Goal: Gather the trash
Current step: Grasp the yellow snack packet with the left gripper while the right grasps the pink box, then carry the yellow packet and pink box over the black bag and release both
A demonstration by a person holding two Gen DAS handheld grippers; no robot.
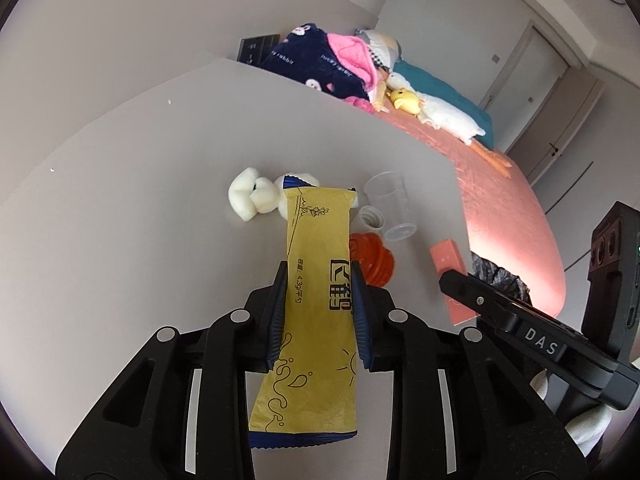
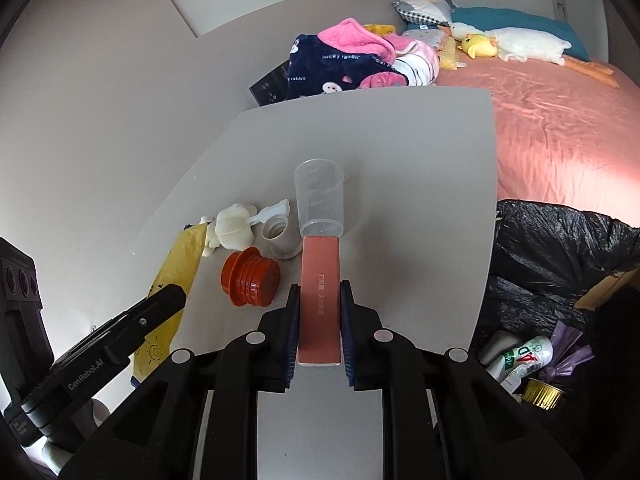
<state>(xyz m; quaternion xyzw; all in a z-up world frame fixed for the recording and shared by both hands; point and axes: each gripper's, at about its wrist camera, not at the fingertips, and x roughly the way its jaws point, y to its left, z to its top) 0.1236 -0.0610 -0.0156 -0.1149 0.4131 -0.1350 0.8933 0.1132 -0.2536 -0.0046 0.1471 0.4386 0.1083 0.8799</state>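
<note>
Above the grey table (image 1: 140, 200), the left gripper (image 1: 320, 280) is clamped on a yellow sachet (image 1: 316, 300) that runs lengthwise between its pads. The right gripper (image 2: 319, 292) pinches a pink box (image 2: 320, 300) the same way, beside the black-lined bin (image 2: 560, 248).

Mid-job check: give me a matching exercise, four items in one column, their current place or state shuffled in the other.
Items:
1. yellow packet
2. pink box
3. clear measuring cup
4. green-and-white bottle

States:
A. lying in the black trash bag
B. clamped in the right gripper
C. standing upright on the table
D. clamped in the left gripper

Pairs: 1-D, 2-B, 3-C, 4-A
</note>
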